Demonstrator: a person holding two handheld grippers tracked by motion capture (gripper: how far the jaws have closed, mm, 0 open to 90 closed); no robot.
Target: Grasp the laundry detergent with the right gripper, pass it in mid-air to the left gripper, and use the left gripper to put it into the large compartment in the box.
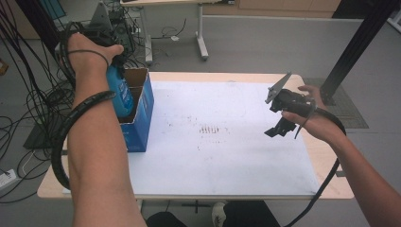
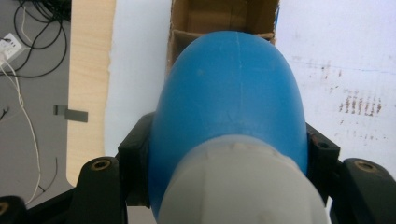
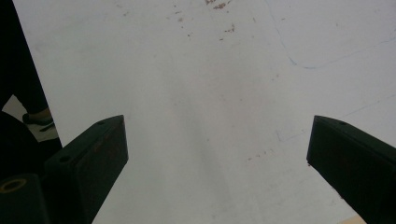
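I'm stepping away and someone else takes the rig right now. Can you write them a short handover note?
Left hand-held gripper: shut on the blue bottle, holding it by the body, base pointing down over the open blue cardboard box at the table's left edge.
Right hand-held gripper: open, holding nothing, above the white mat on the right side.
Done: the bottle is picked up and brought to the box, its lower end at the box opening in the high view.
Left: lower the bottle into a compartment of the box and release. How deep it already sits cannot be told.
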